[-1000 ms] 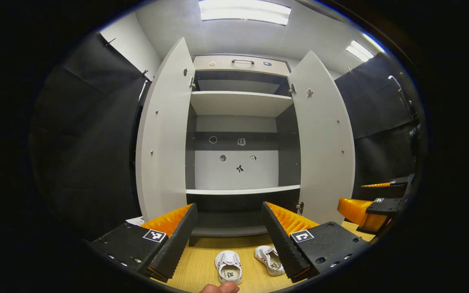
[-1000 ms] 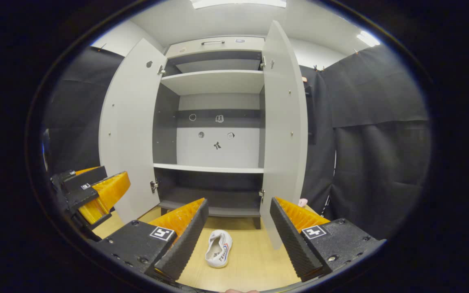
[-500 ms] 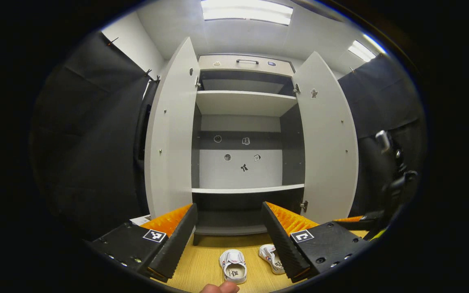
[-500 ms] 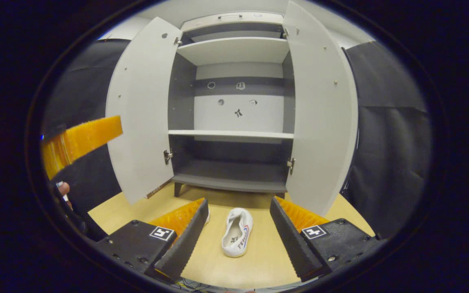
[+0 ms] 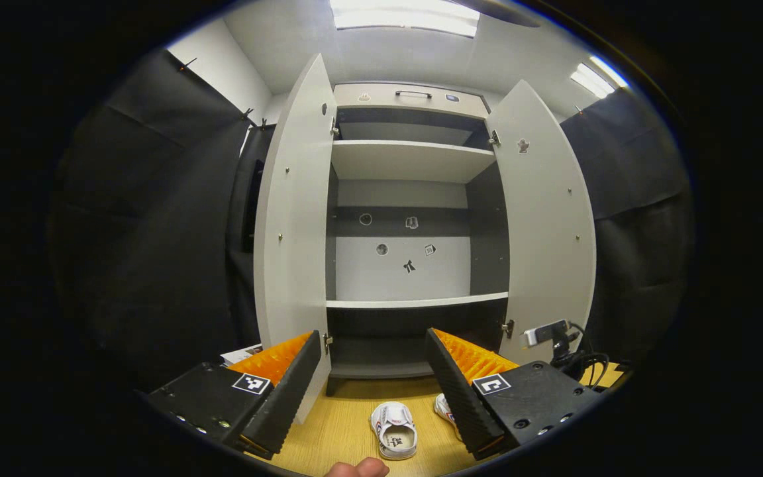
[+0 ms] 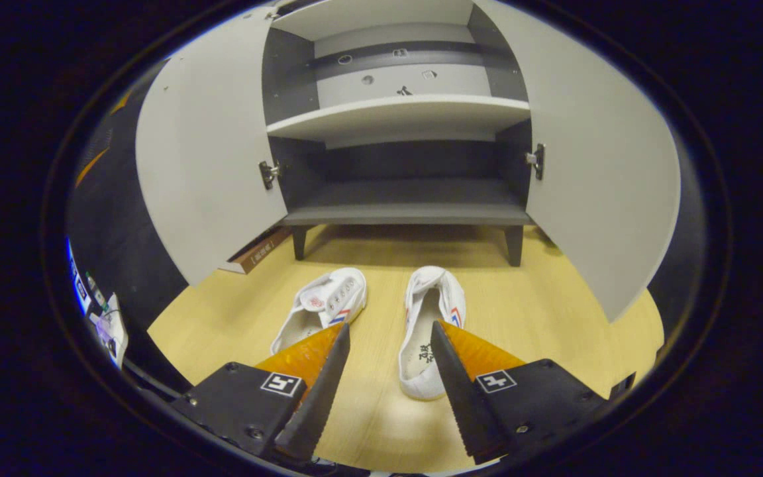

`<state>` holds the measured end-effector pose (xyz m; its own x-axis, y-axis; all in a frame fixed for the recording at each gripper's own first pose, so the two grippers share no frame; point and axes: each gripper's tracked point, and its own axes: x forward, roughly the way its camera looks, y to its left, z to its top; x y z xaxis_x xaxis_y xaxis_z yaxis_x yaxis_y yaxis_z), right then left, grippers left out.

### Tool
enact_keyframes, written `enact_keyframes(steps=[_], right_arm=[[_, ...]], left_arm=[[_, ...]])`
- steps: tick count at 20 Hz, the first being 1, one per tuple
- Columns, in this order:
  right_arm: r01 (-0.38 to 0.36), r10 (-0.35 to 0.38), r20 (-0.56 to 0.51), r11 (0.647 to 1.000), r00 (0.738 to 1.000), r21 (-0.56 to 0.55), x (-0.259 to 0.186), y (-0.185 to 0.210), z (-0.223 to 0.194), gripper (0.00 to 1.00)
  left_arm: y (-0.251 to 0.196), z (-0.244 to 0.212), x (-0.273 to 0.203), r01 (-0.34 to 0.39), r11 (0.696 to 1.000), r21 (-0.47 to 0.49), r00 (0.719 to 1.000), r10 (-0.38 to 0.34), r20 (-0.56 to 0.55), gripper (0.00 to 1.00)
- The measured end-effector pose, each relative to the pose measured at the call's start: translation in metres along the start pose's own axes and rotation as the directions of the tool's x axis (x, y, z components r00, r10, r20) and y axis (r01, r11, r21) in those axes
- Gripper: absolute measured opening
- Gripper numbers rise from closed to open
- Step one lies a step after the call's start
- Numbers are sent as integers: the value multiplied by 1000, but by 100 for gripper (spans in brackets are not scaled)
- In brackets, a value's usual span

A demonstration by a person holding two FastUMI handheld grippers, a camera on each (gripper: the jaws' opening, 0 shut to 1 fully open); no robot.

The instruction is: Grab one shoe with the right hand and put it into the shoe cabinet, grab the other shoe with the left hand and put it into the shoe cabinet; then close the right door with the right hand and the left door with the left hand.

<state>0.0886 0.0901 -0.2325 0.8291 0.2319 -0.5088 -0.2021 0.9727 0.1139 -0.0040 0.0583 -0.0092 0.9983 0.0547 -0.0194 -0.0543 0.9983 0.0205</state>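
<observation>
So the right gripper (image 6: pixel 388 334) has dropped a lot in the last second: a moment ago it was looking level at the shelves, now it's pitched down at the floor and hanging right over the shoes. Its fingers are spread apart with nothing between them, and the gap lines up roughly with the heel end of the right-hand white canvas sneaker with red and blue side stripes (image 6: pixel 429 324). One finger covers part of that shoe's side, but I can't tell if it's touching it. To me that reads as the approach for the first grab, not the grab itself.

The other white canvas sneaker (image 6: pixel 320 306) lies just beside it on the left, toe angled a bit outward. Both sit on the light wood floor (image 6: pixel 540 311) just in front of the tall grey shoe cabinet (image 6: pixel 408 199), nothing is in it yet, and the left door (image 6: pixel 203 159) and right door (image 6: pixel 600 172) both stand wide open.

The left gripper (image 5: pixel 375 371) has barely moved, just drifted a little sideways. It's held higher, pointing level into the cabinet, fingers also spread and empty, shoes below it. Looks like it's waiting its turn.
</observation>
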Motion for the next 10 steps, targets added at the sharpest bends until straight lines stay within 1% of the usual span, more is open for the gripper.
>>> enact_keyframes(steps=[5,6,8,9,10], right_arm=[[30,-31,-65,999,997,-15,46,-13,-9,67],[36,-37,-75,999,996,-13,53,-16,-9,66],[61,-61,-93,998,994,0,71,-26,-11,58],[71,-70,-98,997,993,9,79,-29,-11,49],[78,-76,-98,997,992,18,86,-33,-11,45]], left_arm=[[16,-11,10,-20,1000,-4,999,20,-30,95],[18,-14,12,-19,1000,-9,999,19,-37,95],[21,-16,16,-18,1000,-12,999,18,-43,95],[22,-17,18,-17,1000,-10,999,17,-43,95],[24,-20,20,-16,1000,-7,999,16,-44,95]])
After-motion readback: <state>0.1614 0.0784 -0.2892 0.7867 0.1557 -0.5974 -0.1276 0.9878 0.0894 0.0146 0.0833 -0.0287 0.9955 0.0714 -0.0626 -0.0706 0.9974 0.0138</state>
